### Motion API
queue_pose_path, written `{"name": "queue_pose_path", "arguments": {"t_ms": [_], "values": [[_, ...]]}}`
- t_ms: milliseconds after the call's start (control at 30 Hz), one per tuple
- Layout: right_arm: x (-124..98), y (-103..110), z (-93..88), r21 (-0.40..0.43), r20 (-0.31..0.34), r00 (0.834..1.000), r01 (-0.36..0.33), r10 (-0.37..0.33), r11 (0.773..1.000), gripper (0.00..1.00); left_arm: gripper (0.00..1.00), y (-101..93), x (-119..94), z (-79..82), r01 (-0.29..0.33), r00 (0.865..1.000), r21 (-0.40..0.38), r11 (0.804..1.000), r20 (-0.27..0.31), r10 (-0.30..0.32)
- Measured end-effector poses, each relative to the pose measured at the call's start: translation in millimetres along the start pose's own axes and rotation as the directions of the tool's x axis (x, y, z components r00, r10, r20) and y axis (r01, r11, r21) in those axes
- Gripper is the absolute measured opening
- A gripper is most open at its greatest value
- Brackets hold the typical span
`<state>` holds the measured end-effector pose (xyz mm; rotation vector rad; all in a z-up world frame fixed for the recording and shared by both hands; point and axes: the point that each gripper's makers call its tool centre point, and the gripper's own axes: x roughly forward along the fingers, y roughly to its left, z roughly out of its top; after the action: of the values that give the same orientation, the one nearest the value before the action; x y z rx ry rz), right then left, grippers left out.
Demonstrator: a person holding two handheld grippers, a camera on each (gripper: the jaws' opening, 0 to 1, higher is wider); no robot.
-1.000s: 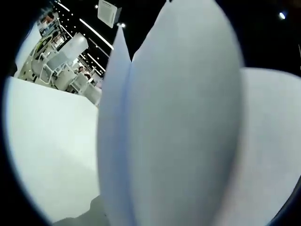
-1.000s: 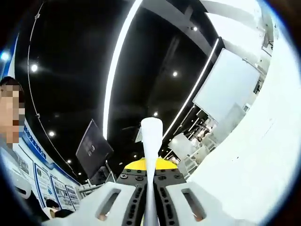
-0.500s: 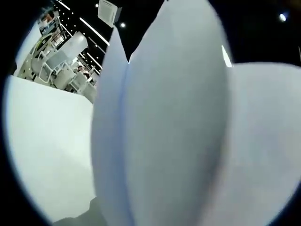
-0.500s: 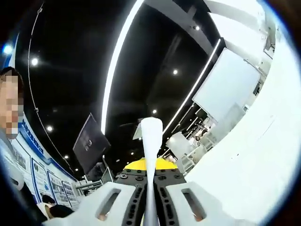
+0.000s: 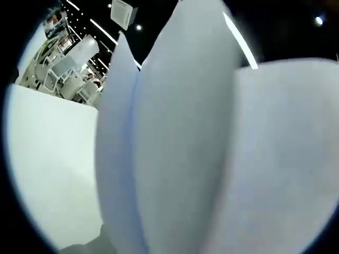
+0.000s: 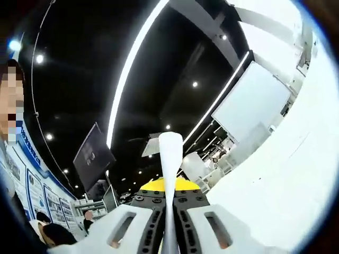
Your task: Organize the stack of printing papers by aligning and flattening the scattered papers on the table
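Both views were tilted up toward the dark ceiling (image 6: 159, 63); paper (image 5: 185, 148) was pressed close before the left gripper view.

The papers (image 5: 185, 148) are plain white sheets, held upright and close to the lens in the left gripper view. Several sheets fan apart there: their top corners stand at different heights and their edges do not line up. In the right gripper view the papers (image 6: 170, 159) appear edge-on as a thin white strip, upright, with a rounded top.
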<state>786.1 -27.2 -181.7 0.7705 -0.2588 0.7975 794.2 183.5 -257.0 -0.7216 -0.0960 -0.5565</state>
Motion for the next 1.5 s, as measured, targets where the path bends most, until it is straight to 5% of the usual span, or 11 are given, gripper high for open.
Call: {"name": "queue_pose_path", "arguments": {"t_ms": [933,1233,1500], "values": [[1.0,-20.7,-3.3,-0.125,-0.008,0.998,0.059,-0.061,0.99,0.0,0.15,-2.7,-0.3,0.5,0.006,1.0,-0.021,1.0,0.002,-0.006],[1.6,-19.3,-14.5,-0.096,-0.048,0.997,0.05,-0.054,0.994,0.0,0.16,-4.6,0.3,0.5,0.02,1.0,-0.039,0.999,-0.002,-0.02],[4.2,-10.7,-35.9,0.008,-0.121,0.993,0.008,-0.007,1.0,0.0,0.16,-4.2,0.1,0.6,0.021,1.0,-0.039,0.999,-0.002,-0.021]]}}
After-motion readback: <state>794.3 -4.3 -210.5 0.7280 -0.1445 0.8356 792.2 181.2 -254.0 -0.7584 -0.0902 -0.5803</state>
